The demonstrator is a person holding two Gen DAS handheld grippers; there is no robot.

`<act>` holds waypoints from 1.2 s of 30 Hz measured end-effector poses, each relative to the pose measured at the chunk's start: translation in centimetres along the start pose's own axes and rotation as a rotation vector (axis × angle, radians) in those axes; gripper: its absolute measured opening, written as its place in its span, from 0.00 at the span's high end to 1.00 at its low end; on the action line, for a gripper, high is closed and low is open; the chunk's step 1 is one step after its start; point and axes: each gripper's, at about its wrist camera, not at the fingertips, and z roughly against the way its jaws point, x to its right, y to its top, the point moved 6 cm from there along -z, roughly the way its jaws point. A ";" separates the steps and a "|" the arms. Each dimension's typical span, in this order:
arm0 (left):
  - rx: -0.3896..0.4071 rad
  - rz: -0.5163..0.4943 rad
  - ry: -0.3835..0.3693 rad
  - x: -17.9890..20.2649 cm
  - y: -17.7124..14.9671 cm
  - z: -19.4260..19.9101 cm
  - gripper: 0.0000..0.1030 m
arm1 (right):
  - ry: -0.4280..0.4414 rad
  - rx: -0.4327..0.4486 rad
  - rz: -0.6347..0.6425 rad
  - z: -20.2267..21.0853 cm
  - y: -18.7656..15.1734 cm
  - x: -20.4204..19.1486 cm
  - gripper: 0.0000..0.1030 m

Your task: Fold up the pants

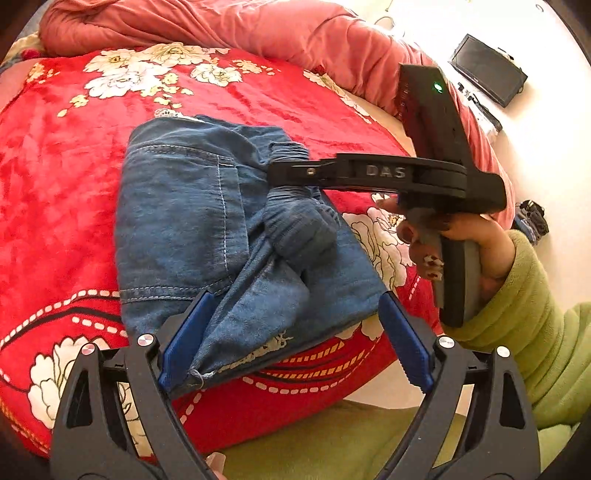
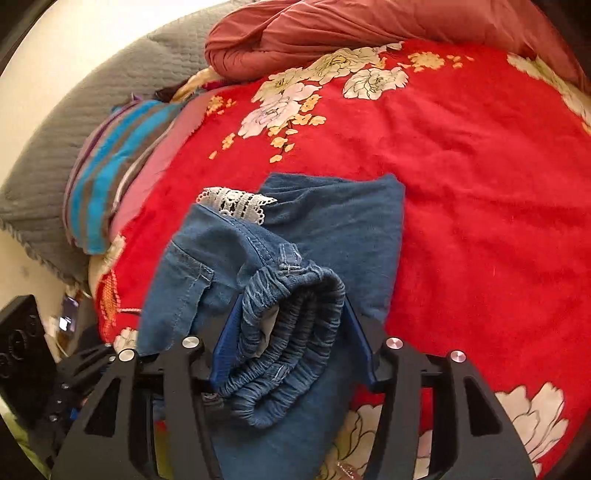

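Left wrist view shows me the blue denim pants lying part-folded on the red flowered blanket, back pocket up on the left side, a folded corner of cloth pointing down toward my camera. My left gripper stands wide, its blue pads either side of that near corner; the left pad lies against the cloth edge and the right pad sits clear of it, so nothing is pinched. Across the pants I see my right gripper reaching in from the right, held by a hand in a green sleeve, its fingers at the bunched elastic waistband. From the right wrist camera, the right gripper is about half closed with the gathered waistband rolled up between the two blue pads, which press on it from both sides. A strip of white lace peeks out at the far fold, and a pink quilt is heaped behind
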 end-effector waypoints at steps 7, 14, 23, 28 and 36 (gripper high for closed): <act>0.120 0.072 0.031 -2.4 1.2 4.8 0.17 | -0.064 0.144 0.206 6.0 0.3 -3.0 0.27; 0.155 0.218 0.224 -8.5 3.1 7.6 0.22 | -0.047 0.132 0.549 8.2 -3.7 -9.4 0.26; 0.020 0.093 0.277 -7.2 6.8 3.6 0.61 | -0.053 0.019 0.874 4.4 -8.9 -15.1 0.40; -0.055 0.043 0.292 -6.7 7.5 0.3 0.61 | -0.118 -0.007 0.965 1.7 -9.1 -15.1 0.55; -0.125 0.068 0.311 -8.4 6.8 -3.6 0.61 | -0.012 -0.047 0.943 1.4 -9.5 -14.3 0.94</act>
